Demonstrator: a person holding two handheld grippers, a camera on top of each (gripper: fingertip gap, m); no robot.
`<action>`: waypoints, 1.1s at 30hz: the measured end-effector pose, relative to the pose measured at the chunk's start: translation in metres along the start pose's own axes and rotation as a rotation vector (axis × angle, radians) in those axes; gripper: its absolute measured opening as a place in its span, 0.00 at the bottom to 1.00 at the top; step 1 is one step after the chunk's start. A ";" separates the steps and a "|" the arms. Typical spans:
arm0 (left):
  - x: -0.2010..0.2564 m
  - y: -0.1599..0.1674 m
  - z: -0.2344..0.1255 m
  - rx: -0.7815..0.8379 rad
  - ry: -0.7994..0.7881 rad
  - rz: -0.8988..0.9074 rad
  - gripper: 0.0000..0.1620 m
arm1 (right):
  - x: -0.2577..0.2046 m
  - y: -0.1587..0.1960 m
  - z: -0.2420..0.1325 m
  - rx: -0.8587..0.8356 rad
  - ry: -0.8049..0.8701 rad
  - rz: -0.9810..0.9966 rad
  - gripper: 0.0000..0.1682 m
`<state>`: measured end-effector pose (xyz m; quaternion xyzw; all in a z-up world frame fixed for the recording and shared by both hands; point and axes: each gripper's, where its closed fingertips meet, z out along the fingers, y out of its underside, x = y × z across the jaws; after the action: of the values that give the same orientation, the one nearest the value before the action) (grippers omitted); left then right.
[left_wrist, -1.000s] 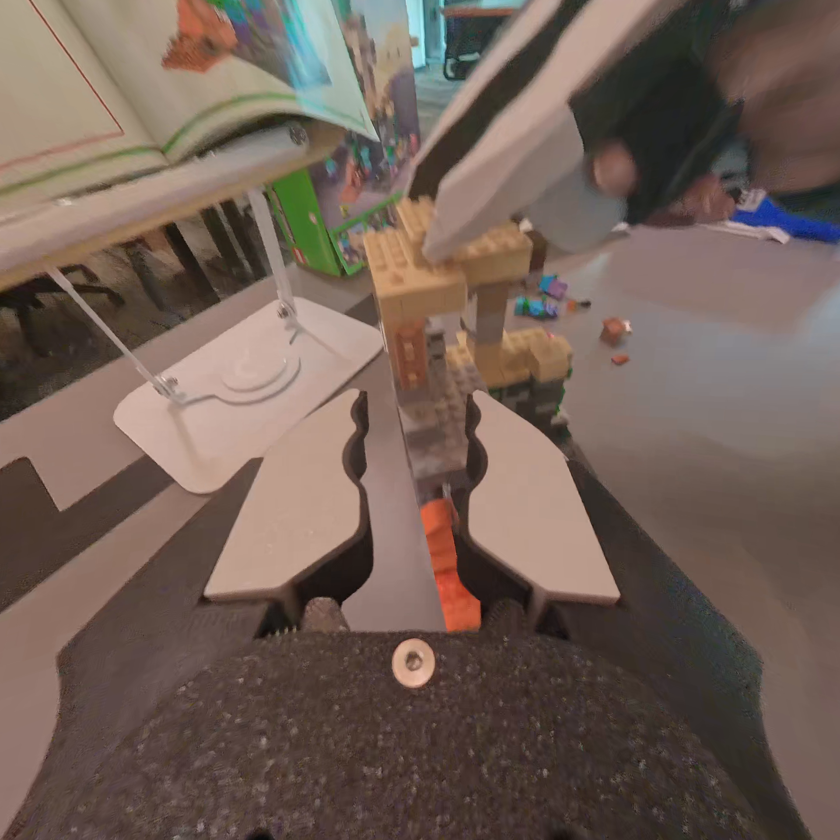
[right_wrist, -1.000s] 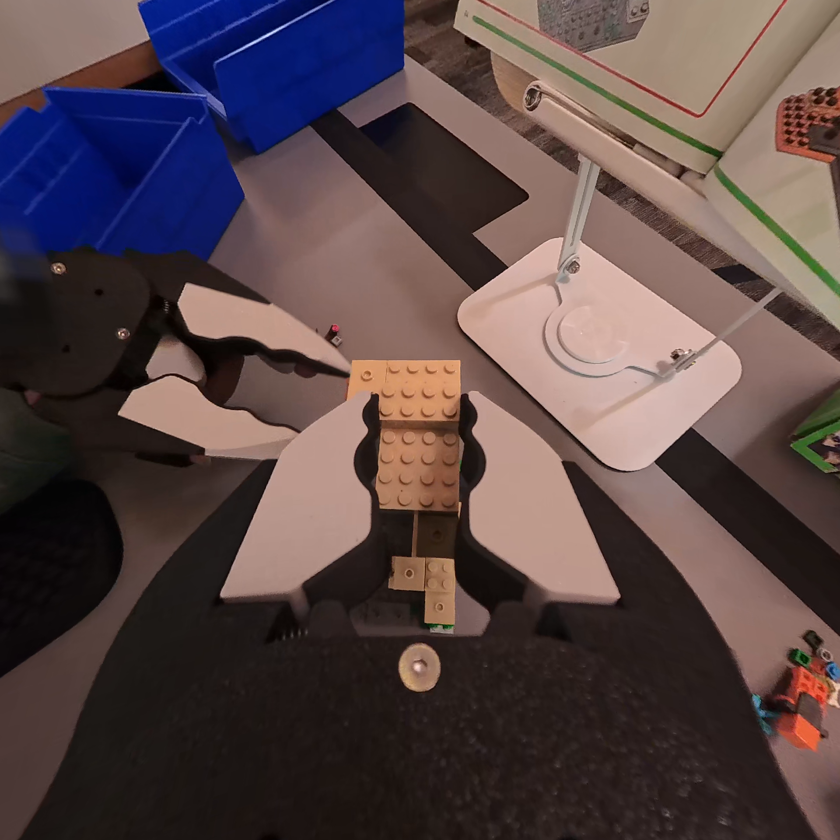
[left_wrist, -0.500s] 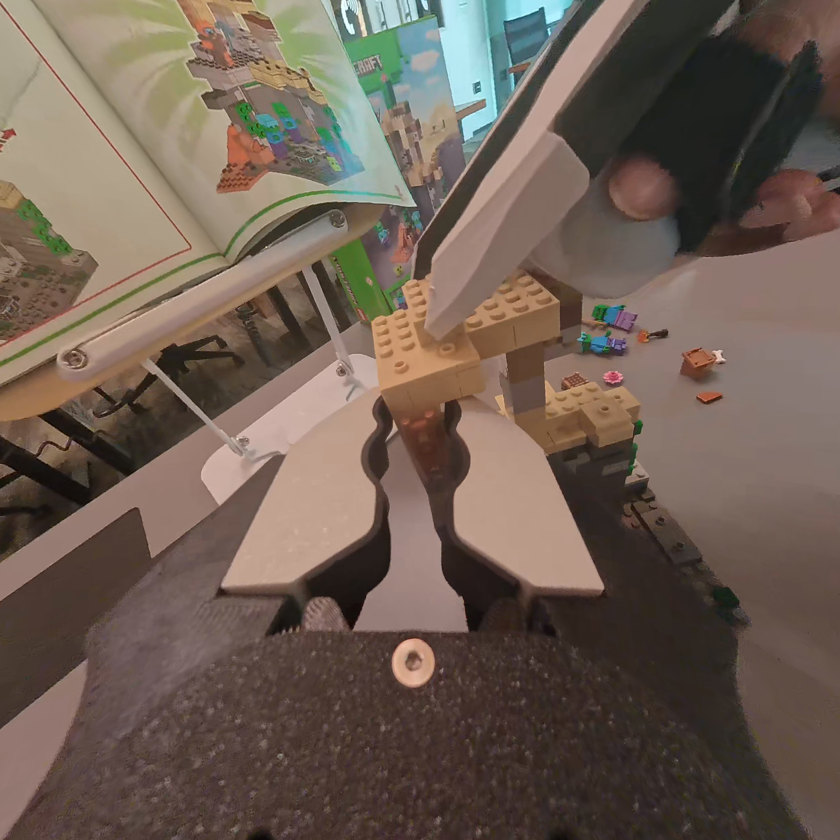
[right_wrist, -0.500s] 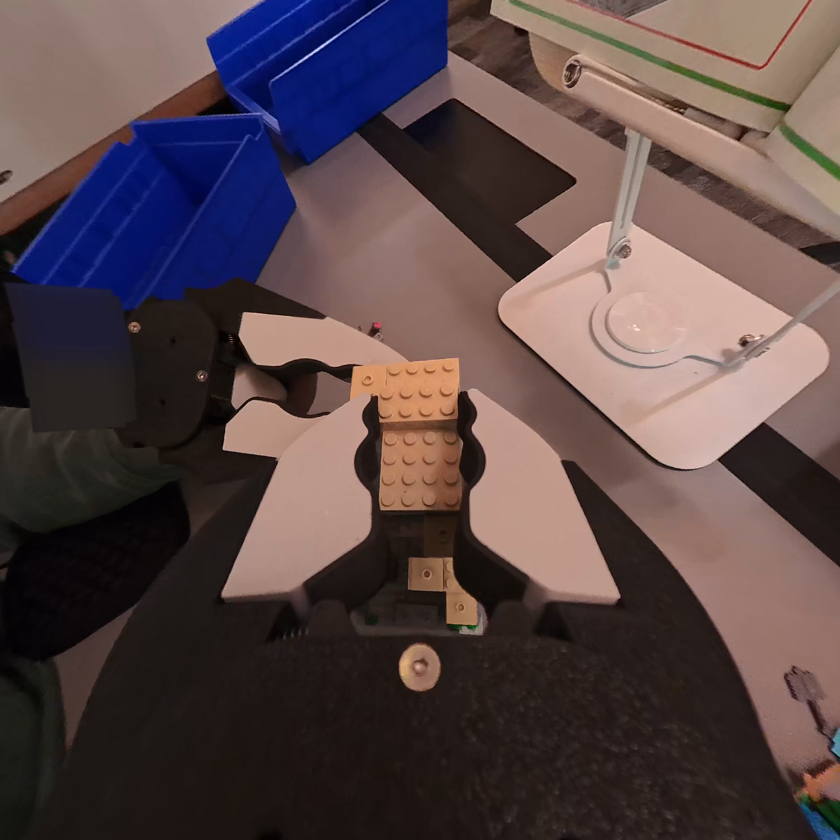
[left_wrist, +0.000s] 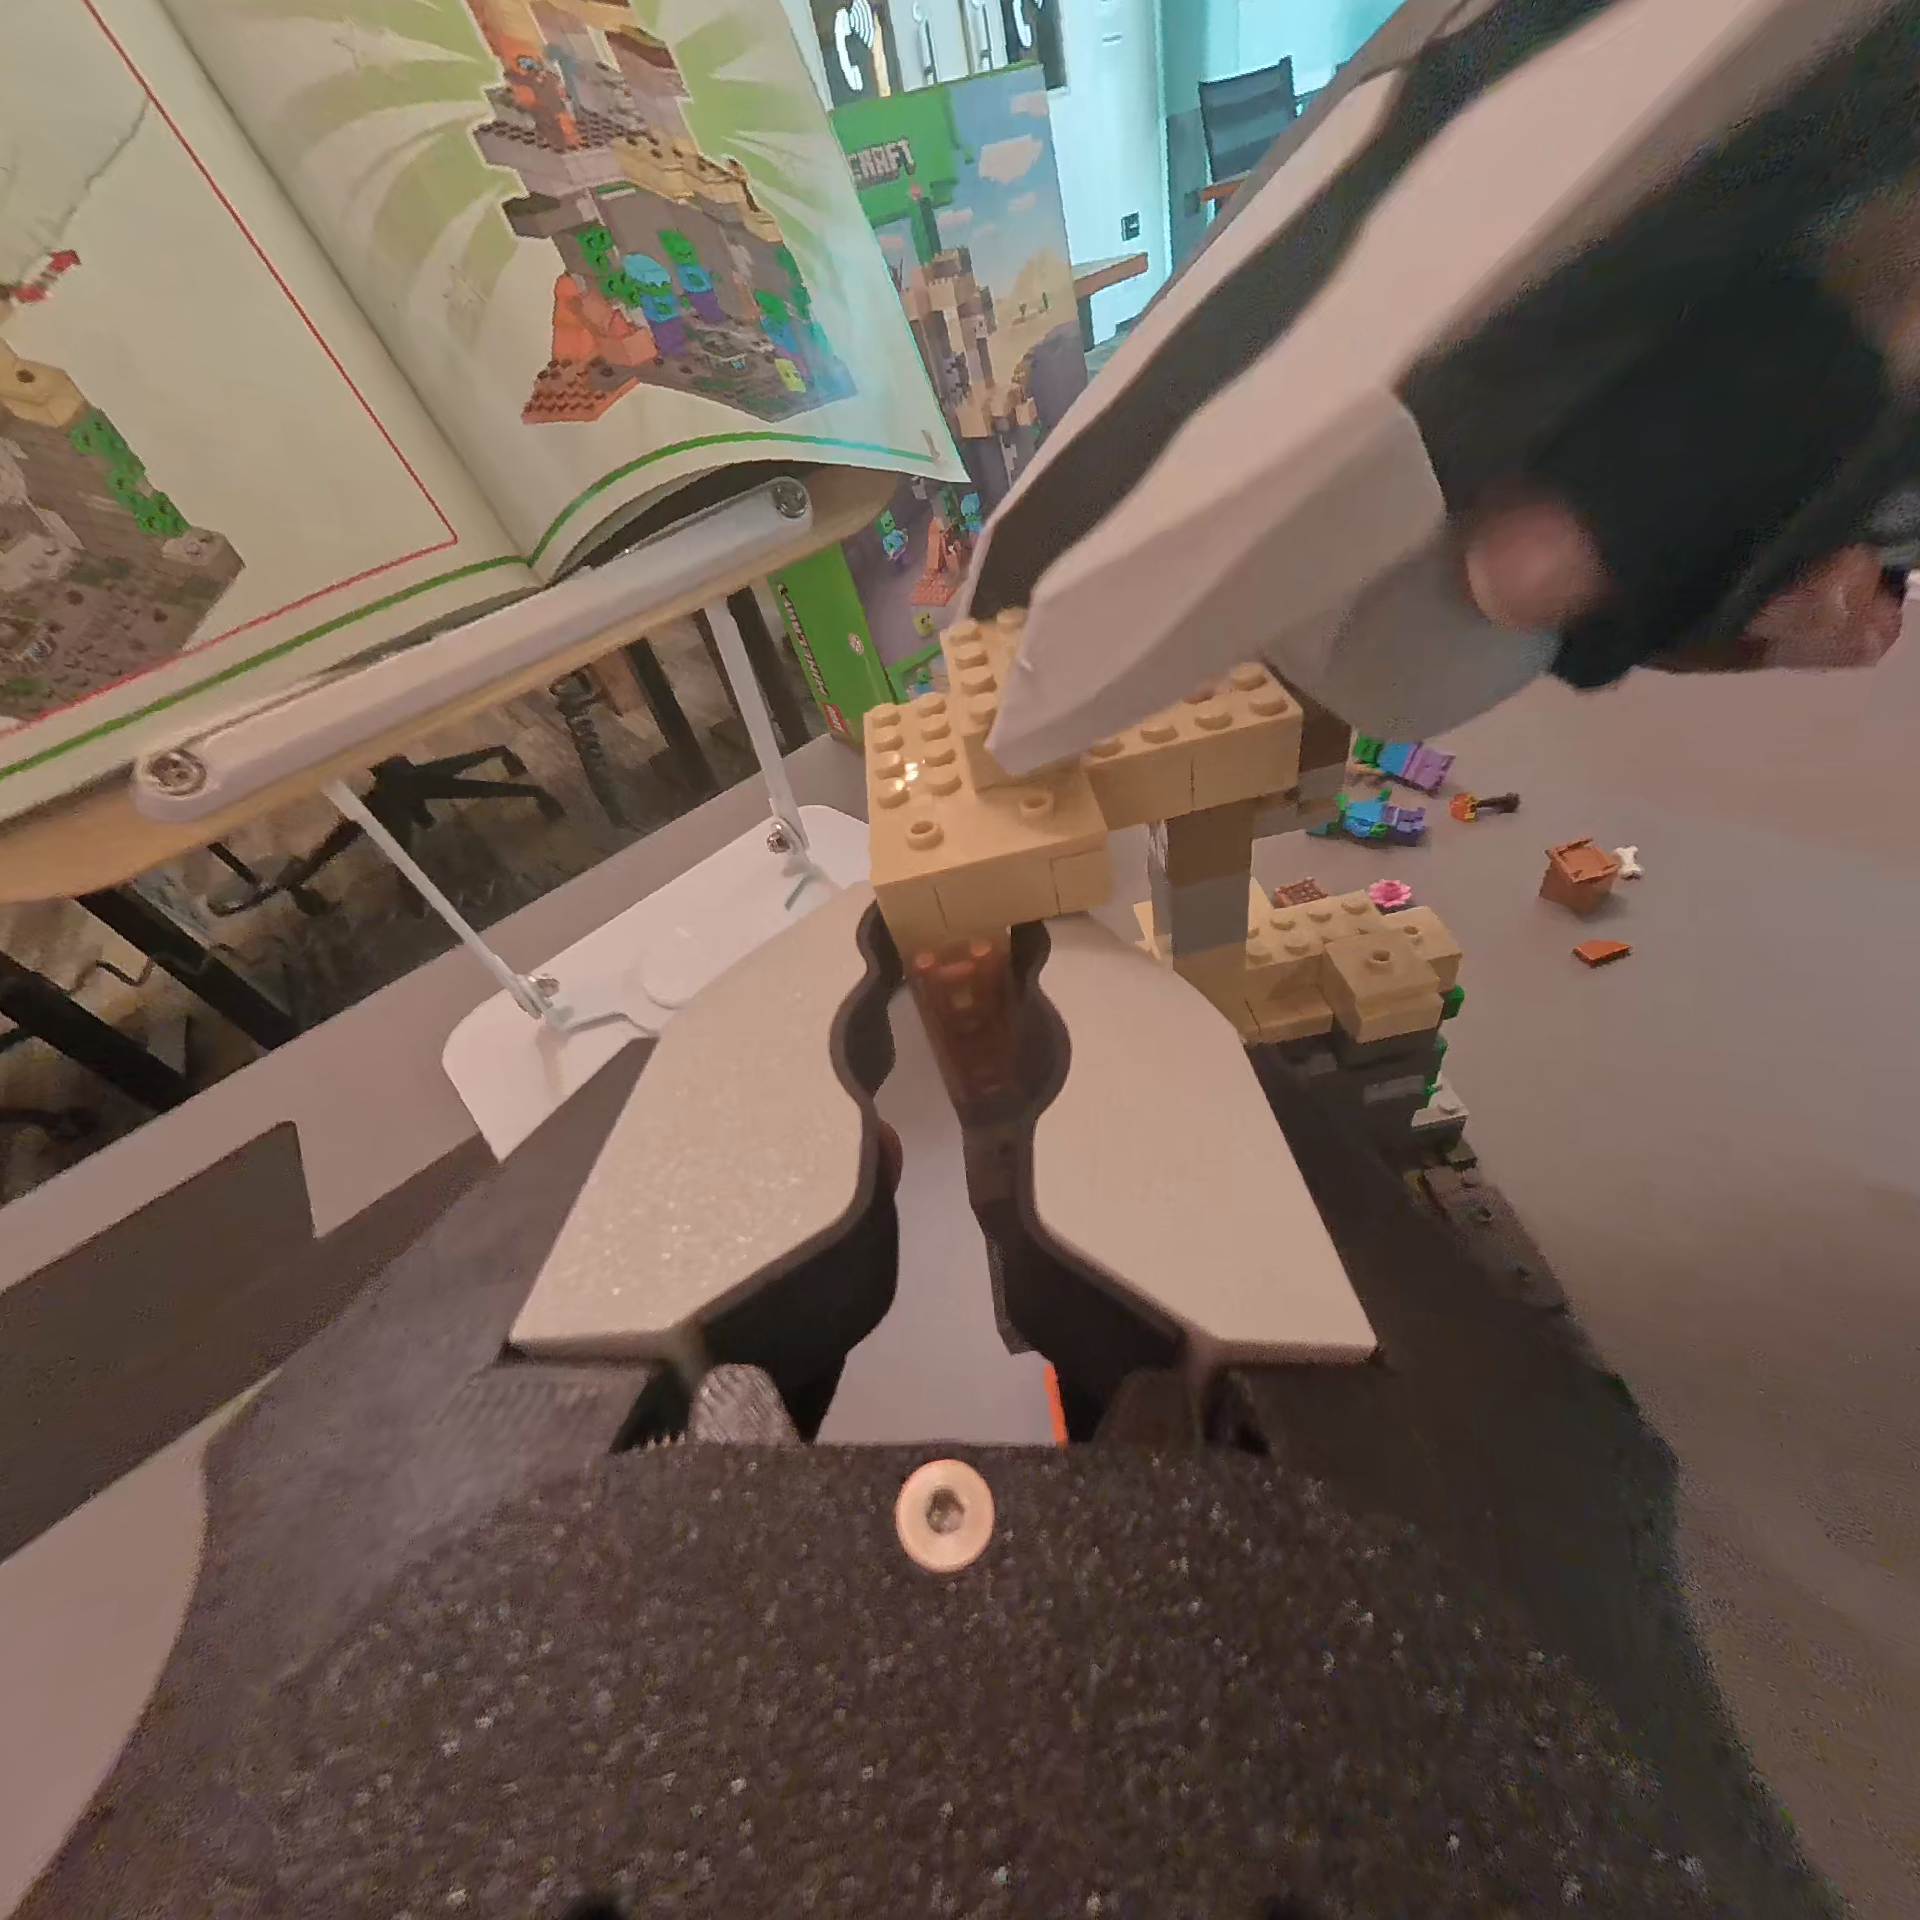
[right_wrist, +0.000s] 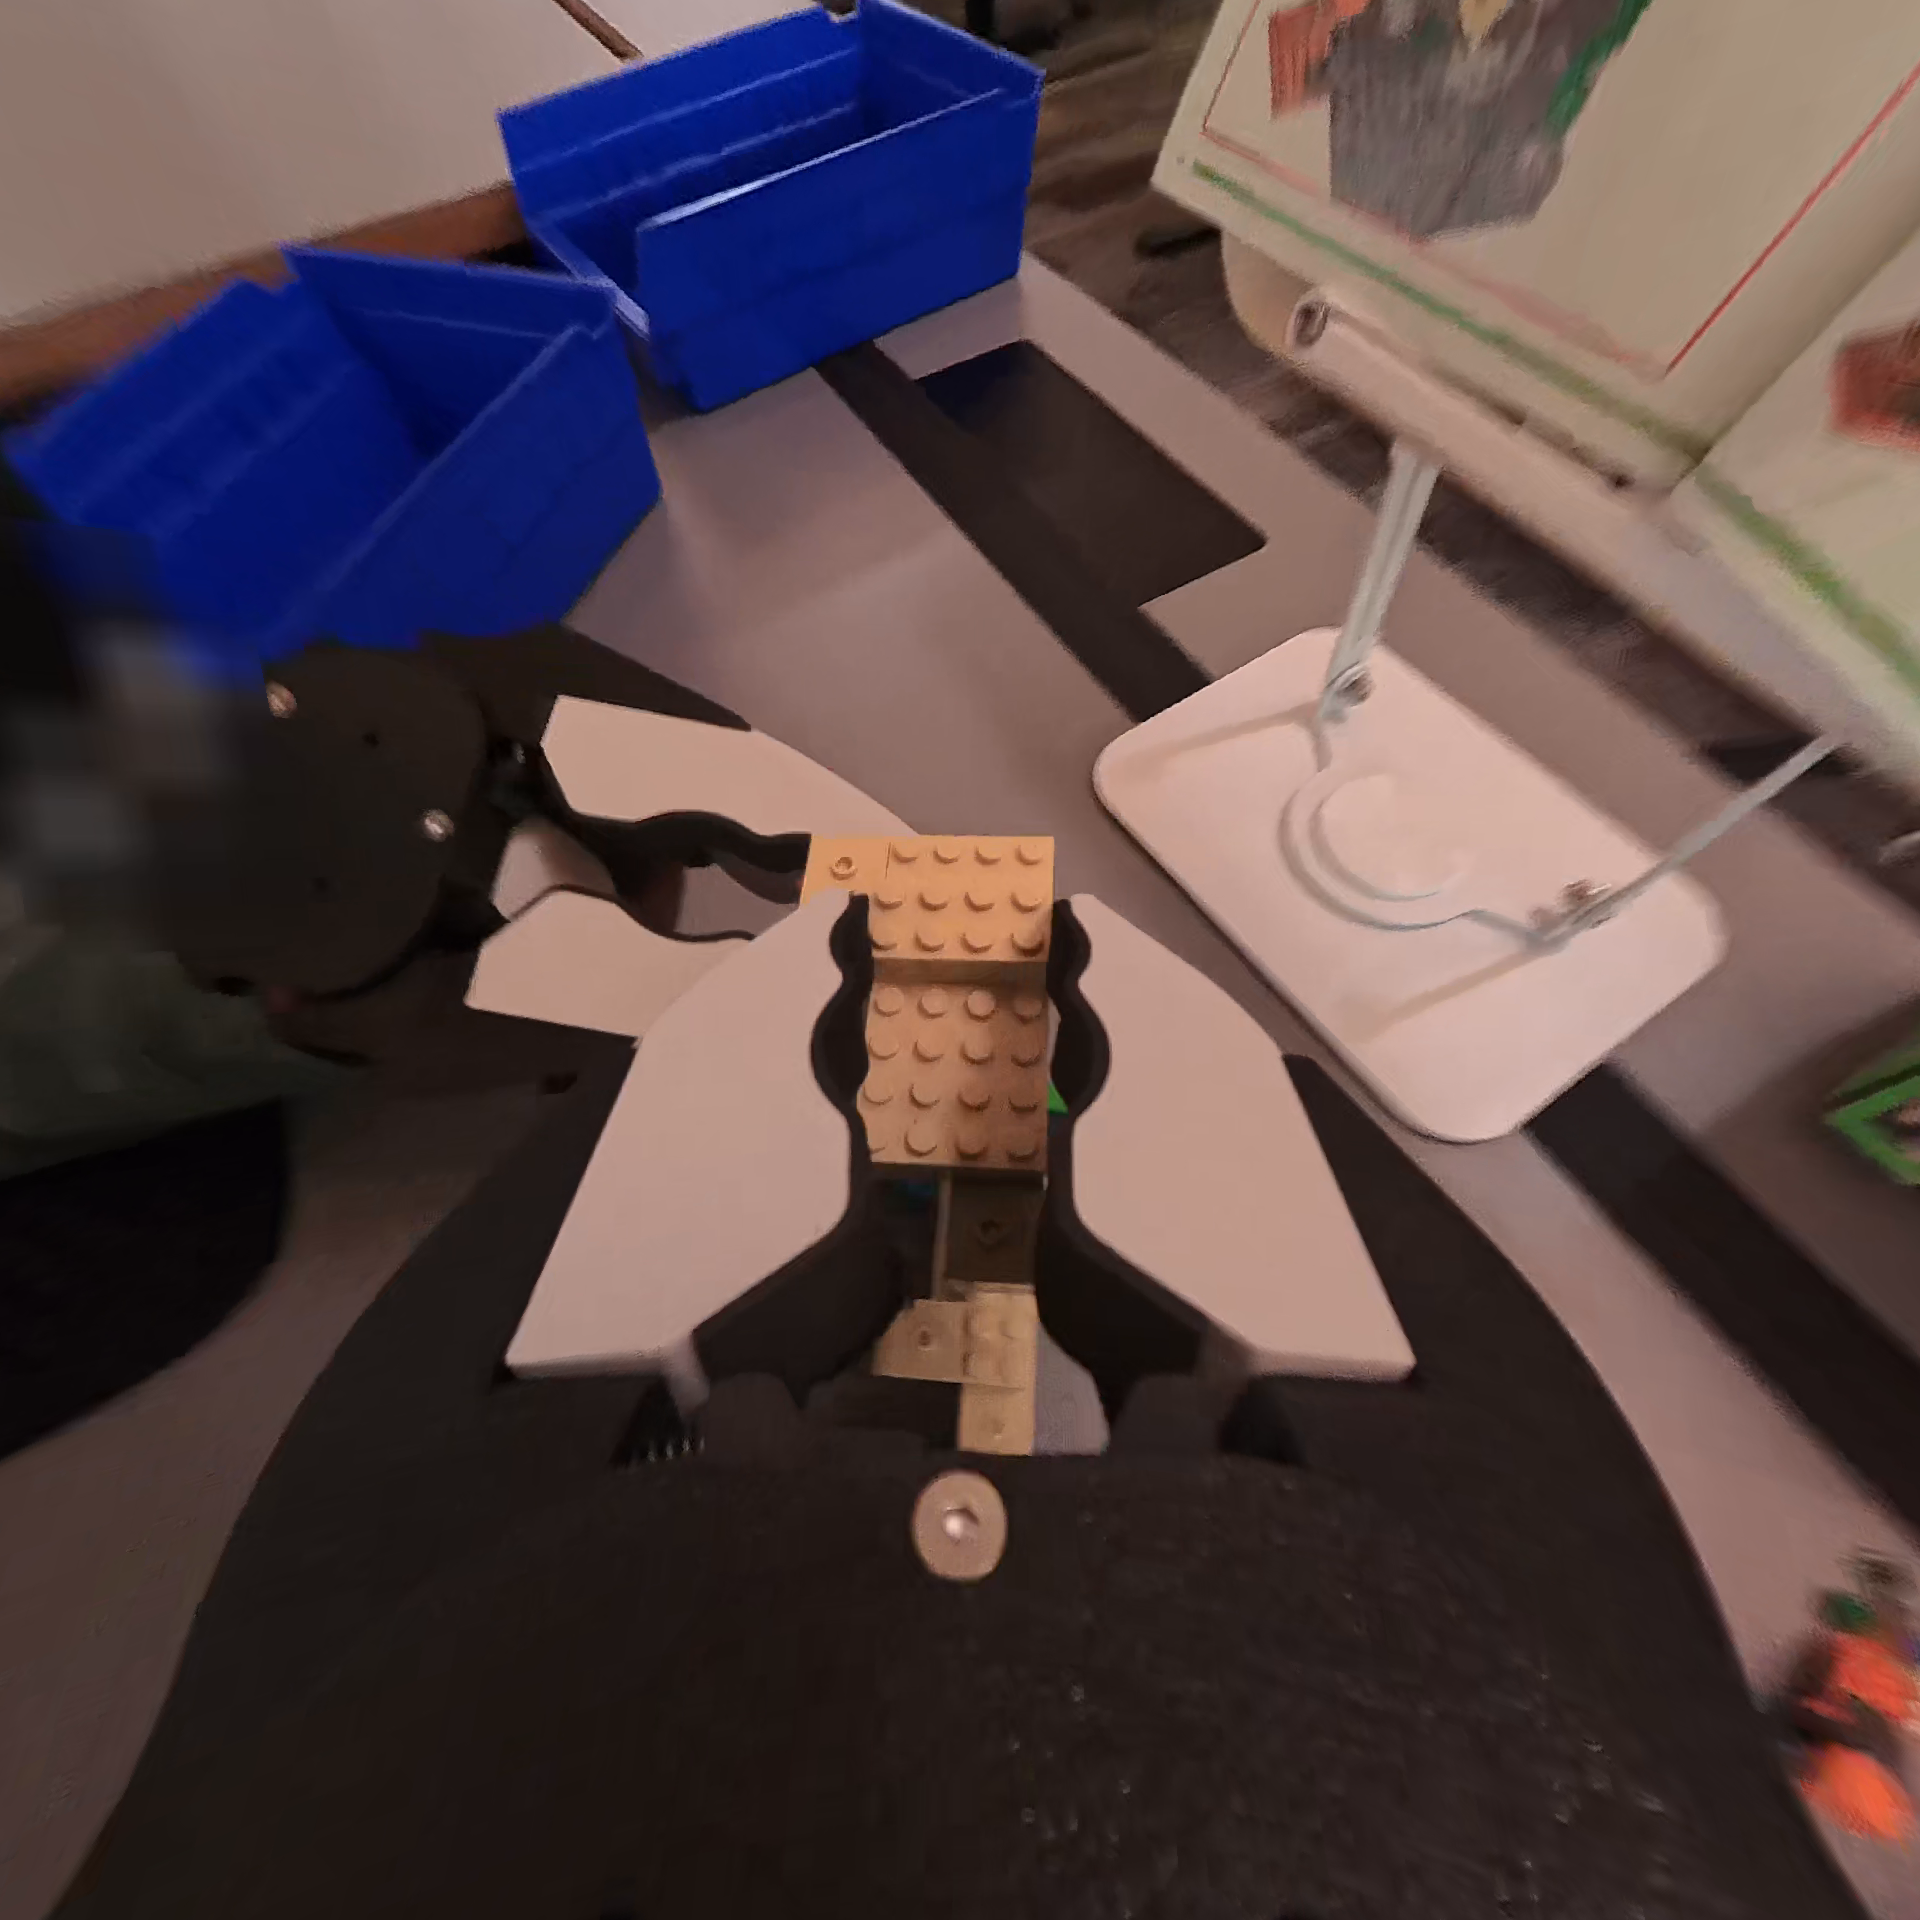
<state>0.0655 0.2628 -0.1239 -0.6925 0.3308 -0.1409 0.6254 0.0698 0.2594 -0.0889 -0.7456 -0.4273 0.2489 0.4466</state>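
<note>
- Jaws of the left gripper (left_wrist: 951, 1039) stand close together on the brown column (left_wrist: 961, 1013) under the tan top of the brick model (left_wrist: 987, 831); they grip it from both sides.
- Jaws of the right gripper (right_wrist: 961, 997) come down from above and hold the tan studded plates (right_wrist: 961, 1081) between them; the inner edges touch the plates on both sides.
- In the left wrist view, one finger of the right gripper (left_wrist: 1195, 582) rests with its tip on the tan top of the model.
- The model stands on the grey bench (left_wrist: 1714, 1091), with a lower tan part and dark grey bricks at its base.
- In the right wrist view, the left gripper (right_wrist: 727, 862) reaches to the model from the left, its tips just under the tan corner piece.
- Near the model, on the bench, lie small loose pieces (left_wrist: 1579, 883): brown, pink, green and purple.
- Beside the model stands a white book stand (right_wrist: 1403, 935) that carries an open instruction booklet (left_wrist: 364, 312).
- A green box (left_wrist: 935, 364) stands behind the stand.
- Two blue bins (right_wrist: 769, 197) sit at the far edge of the bench, well apart from the model.
</note>
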 end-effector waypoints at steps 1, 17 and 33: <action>0.000 0.003 0.001 -0.020 0.004 -0.020 0.13 | 0.000 -0.008 -0.003 0.040 0.063 -0.093 0.20; 0.006 -0.001 -0.013 -0.032 0.072 0.020 0.23 | 0.007 -0.026 -0.088 0.245 0.059 0.040 0.20; 0.109 -0.013 -0.093 0.130 0.184 0.294 0.20 | -0.095 0.069 -0.101 0.408 -0.243 0.398 0.20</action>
<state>0.0931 0.1220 -0.1185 -0.5790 0.4746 -0.1317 0.6498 0.1257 0.1158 -0.1023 -0.6745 -0.2643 0.4994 0.4751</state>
